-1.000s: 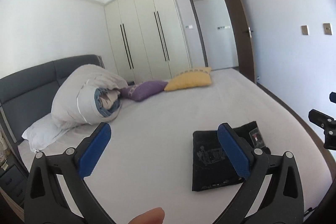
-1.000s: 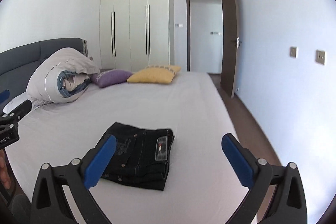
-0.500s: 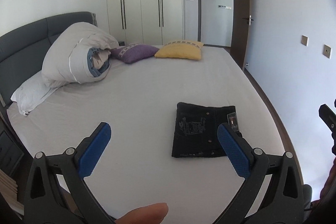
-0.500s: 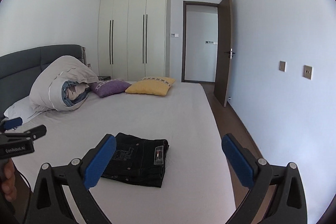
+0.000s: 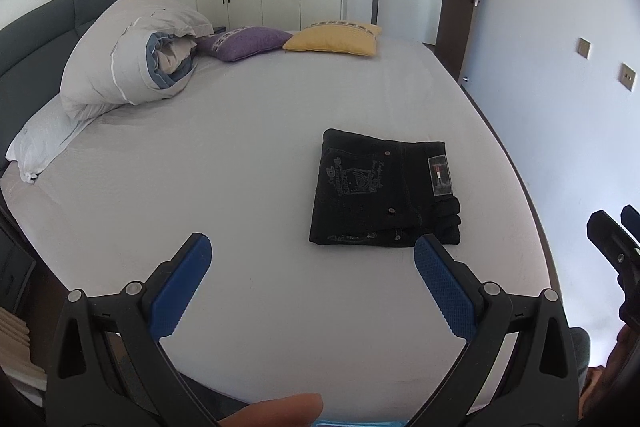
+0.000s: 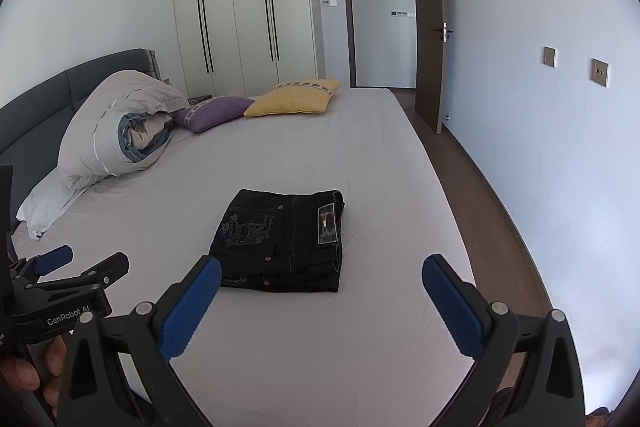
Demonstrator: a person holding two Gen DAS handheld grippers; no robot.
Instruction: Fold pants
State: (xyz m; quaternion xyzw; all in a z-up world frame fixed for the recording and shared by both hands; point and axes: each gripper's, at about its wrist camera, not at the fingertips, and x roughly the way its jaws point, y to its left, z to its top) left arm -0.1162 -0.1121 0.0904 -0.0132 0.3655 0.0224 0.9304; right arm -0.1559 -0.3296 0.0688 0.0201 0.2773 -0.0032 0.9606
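Note:
The black pants (image 5: 384, 193) lie folded into a compact rectangle on the white bed (image 5: 240, 155), near its right edge; they also show in the right wrist view (image 6: 282, 241). My left gripper (image 5: 312, 267) is open and empty, held above the bed short of the pants. My right gripper (image 6: 322, 285) is open and empty, held just short of the pants' near edge. Each gripper shows at the edge of the other's view: the left gripper (image 6: 80, 263), the right gripper (image 5: 612, 231).
A rolled duvet (image 5: 132, 59) and a white pillow (image 5: 44, 143) lie at the headboard end. A purple cushion (image 5: 248, 43) and a yellow cushion (image 5: 336, 39) lie at the far side. A wall (image 6: 560, 107) and strip of floor (image 6: 452, 163) run along the bed's right side.
Both grippers have risen and tilted down, so the bed and the folded pants sit more centrally in view. The pants have not moved. Both grippers stay open.

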